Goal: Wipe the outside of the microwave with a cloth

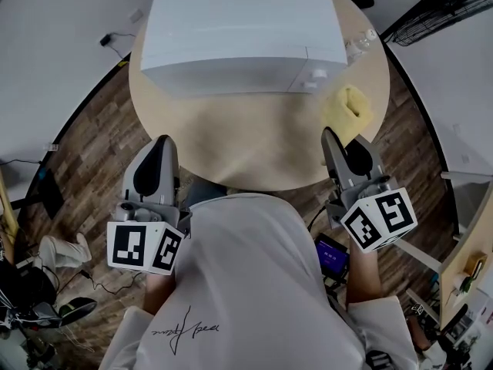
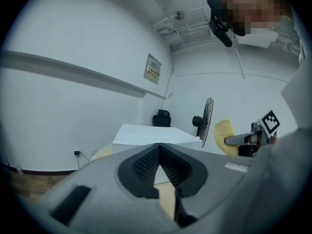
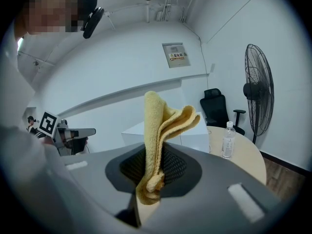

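Observation:
The white microwave (image 1: pixel 245 33) stands at the far side of a round wooden table (image 1: pixel 254 145); it also shows in the left gripper view as the microwave (image 2: pixel 151 133). My right gripper (image 1: pixel 330 133) hovers over the table's right front and is shut on a folded yellow cloth (image 1: pixel 348 112). In the right gripper view the cloth (image 3: pixel 163 123) sticks up from between the pinched jaws of the gripper (image 3: pixel 155 155). My left gripper (image 1: pixel 163 141) is at the table's left front edge, shut and with nothing in it (image 2: pixel 158 150). Both grippers are short of the microwave.
A clear water bottle (image 3: pixel 227 140) stands on the table to the right of the microwave. Beyond are a standing fan (image 3: pixel 258 96) and a black office chair (image 3: pixel 217 108). Cables and gear lie on the wood floor at the left (image 1: pixel 46 284).

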`<state>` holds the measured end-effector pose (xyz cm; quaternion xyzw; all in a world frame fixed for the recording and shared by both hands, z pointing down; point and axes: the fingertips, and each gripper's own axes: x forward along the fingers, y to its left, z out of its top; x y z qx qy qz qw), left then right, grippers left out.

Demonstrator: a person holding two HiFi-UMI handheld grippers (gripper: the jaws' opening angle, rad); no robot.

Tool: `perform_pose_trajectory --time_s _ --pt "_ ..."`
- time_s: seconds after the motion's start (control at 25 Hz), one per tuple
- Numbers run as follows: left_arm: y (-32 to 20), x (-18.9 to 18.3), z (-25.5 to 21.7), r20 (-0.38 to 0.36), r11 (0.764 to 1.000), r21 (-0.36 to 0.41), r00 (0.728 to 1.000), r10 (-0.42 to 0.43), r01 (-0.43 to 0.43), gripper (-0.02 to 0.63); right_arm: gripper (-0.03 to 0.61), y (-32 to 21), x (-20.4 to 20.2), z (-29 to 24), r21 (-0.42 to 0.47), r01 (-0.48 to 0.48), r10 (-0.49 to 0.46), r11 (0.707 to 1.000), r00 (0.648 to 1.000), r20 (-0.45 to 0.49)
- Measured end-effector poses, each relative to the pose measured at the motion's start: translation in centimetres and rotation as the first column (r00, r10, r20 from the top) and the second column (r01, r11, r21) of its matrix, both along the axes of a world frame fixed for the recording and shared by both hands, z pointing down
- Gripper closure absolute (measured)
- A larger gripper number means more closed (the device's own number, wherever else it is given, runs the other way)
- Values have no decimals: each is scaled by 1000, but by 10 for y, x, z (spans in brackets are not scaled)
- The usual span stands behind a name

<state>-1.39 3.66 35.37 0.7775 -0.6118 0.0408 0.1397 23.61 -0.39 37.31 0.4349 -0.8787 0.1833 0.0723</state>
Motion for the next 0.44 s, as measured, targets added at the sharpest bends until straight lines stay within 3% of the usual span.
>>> perform_pose_trajectory --time_s 0.44 --pt "-2 3 -1 4 1000 6 1000 5 -5 623 516 3 0 0 0 9 -9 1000 1000 -4"
